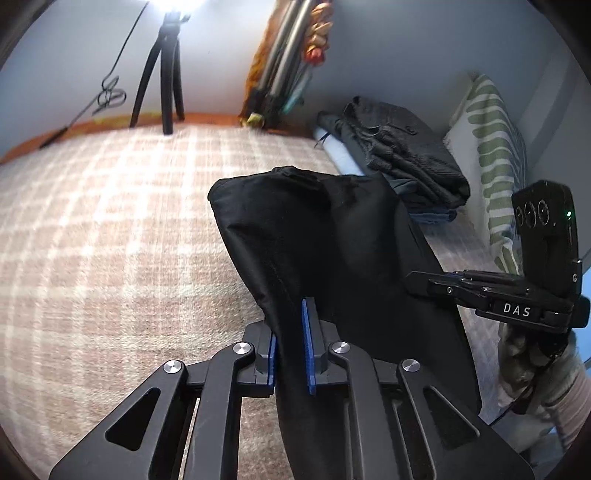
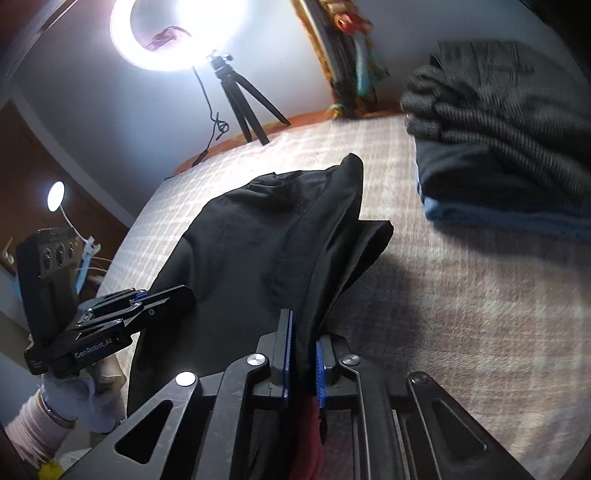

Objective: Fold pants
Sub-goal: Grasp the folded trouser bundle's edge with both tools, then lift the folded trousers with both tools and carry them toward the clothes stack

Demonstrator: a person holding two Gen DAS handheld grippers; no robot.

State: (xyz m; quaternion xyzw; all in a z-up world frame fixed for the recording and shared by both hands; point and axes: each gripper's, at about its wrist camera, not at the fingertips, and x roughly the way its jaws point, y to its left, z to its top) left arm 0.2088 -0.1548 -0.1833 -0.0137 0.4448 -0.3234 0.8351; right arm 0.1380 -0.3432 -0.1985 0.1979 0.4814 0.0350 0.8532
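The left gripper [image 1: 291, 354] has its blue pads [image 1: 307, 343] pinched narrow on a bunched edge of the black pants [image 1: 332, 251], and the cloth runs up from between the fingers toward twelve o'clock. The pants drape over the checked blanket [image 1: 110, 229], their far end forming a rounded hump near the middle of the left wrist view. At three o'clock in that view the right gripper [image 1: 417, 282] reaches in from the side, its tip against the other edge of the same cloth; a gloved hand [image 1: 524, 354] holds it from below.

In the right wrist view the right gripper [image 2: 303, 365] is likewise clamped narrow on a thick fold of the pants [image 2: 266, 236], cloth squeezed between its two blue pads [image 2: 320, 373]. A bit of red cloth [image 2: 310, 435] shows just under the fingers at six o'clock. At nine o'clock the left gripper [image 2: 184, 295] meets the pants' near-left edge, held by a gloved hand [image 2: 85, 395] with a pale pink sleeve [image 2: 33, 424].

The pants hang between the two grippers, lifted at the near edge and resting on the blanket [image 2: 461, 314] farther out. A pile of folded dark clothes [image 2: 498, 140] sits at two o'clock, apart from the pants. A ring light [image 2: 170, 33] on a small tripod [image 2: 243, 107] stands at eleven o'clock by the wall. A striped pillow [image 1: 491, 147] leans at the far right of the left wrist view.
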